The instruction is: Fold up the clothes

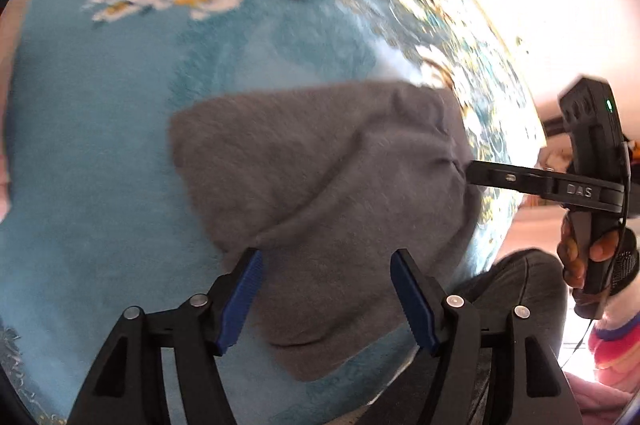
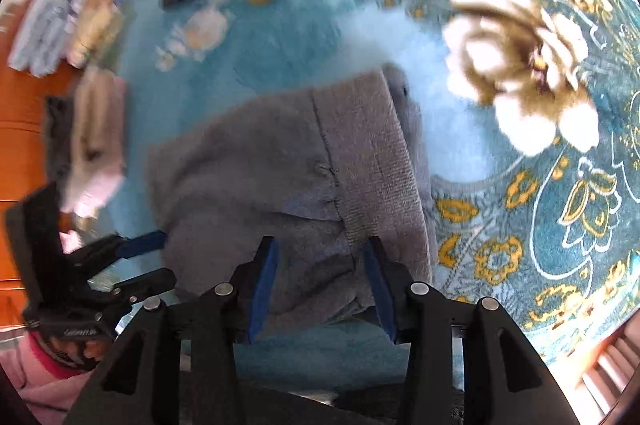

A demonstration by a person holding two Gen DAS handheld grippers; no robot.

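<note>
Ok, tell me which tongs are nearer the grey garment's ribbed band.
Right. The right tongs hang open directly over the ribbed band; the left tongs hang open above the grey garment's plain end.

My left gripper (image 1: 326,299) & right gripper (image 2: 320,281): black plastic frames w/ silver rivets, ribbed blue pads (image 1: 240,301). "DAS" raised on one finger. Green LED on handle. Person wears pink sleeve (image 1: 616,345) w/ stripes.
</note>
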